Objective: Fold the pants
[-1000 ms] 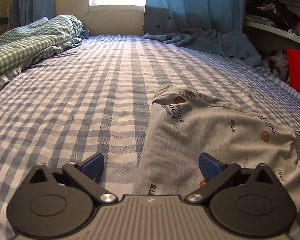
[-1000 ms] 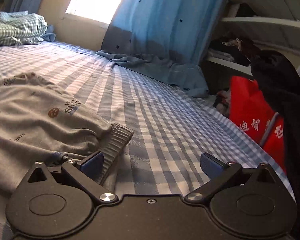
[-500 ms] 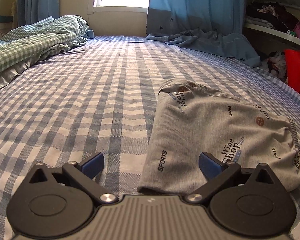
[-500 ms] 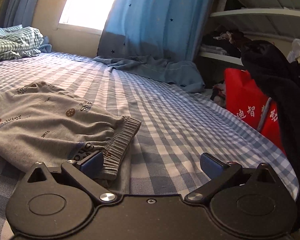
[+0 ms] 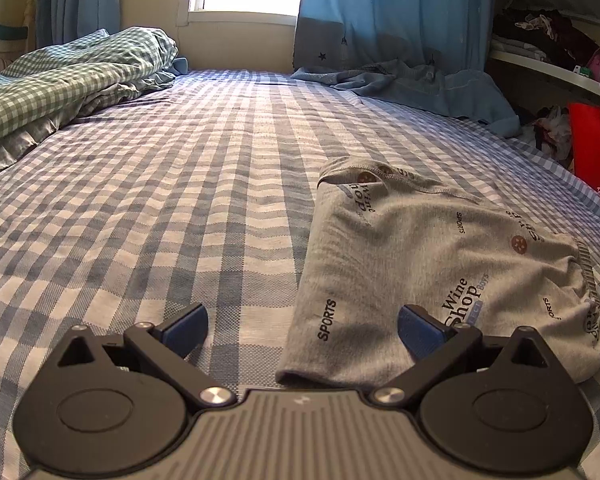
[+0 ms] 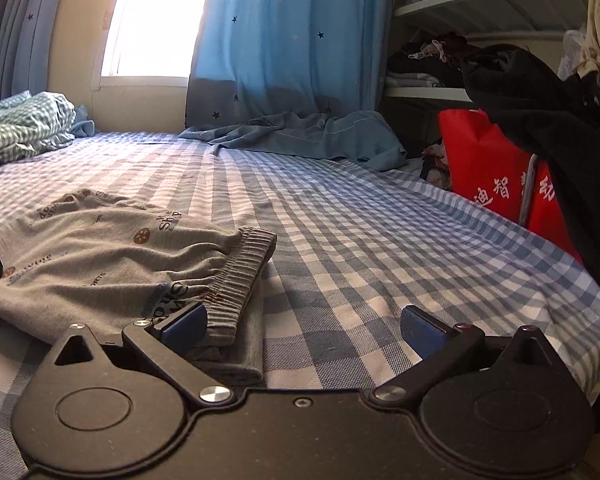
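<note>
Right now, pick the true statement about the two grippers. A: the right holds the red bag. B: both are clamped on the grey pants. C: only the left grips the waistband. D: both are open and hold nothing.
D: the left gripper and the right gripper both show their jaws spread wide, with the folded grey pants lying loose on the checked bedsheet.

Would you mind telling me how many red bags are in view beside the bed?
1: a red bag with white characters stands off the bed's right edge, below the shelves; others may be hidden.
</note>
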Demonstrator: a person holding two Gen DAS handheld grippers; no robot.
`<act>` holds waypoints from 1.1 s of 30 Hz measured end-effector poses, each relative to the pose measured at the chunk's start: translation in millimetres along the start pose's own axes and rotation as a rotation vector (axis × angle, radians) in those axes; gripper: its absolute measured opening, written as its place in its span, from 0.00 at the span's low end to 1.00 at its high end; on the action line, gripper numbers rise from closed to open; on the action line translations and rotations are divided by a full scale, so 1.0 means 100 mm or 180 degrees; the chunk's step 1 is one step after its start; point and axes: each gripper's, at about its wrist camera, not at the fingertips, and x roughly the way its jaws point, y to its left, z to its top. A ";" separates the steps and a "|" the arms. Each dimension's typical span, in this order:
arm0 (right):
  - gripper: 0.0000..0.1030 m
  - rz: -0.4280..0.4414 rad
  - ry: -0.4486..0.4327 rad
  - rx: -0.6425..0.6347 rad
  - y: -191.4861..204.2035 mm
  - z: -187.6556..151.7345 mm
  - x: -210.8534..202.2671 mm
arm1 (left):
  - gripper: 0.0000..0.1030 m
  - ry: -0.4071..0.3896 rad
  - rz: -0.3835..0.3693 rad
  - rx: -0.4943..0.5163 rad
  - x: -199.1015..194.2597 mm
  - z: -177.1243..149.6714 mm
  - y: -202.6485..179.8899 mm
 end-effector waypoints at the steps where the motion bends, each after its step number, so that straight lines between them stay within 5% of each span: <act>1: 0.99 0.0043 -0.0009 0.0034 -0.03 0.01 -0.02 | 0.99 0.0007 0.0014 0.0015 0.00 0.00 0.00; 9: 0.99 0.0778 0.0165 0.0436 -0.29 0.13 0.12 | 0.99 0.0014 0.0008 0.0014 0.02 0.01 0.00; 18: 0.99 0.1674 0.0822 0.0964 -0.40 0.38 0.88 | 0.99 0.0016 0.0001 0.0006 0.02 0.01 -0.01; 24: 0.99 0.2195 0.0894 0.1374 -0.52 0.47 1.23 | 0.99 0.0019 0.0007 0.0011 0.02 0.01 -0.01; 29: 0.99 0.2336 0.0716 0.1372 -0.52 0.39 1.21 | 1.00 0.0039 -0.0022 0.0052 0.03 0.04 -0.02; 33: 0.99 0.2354 0.0684 0.1305 -0.49 0.39 1.17 | 1.00 -0.0011 -0.0317 0.0264 0.05 0.18 -0.11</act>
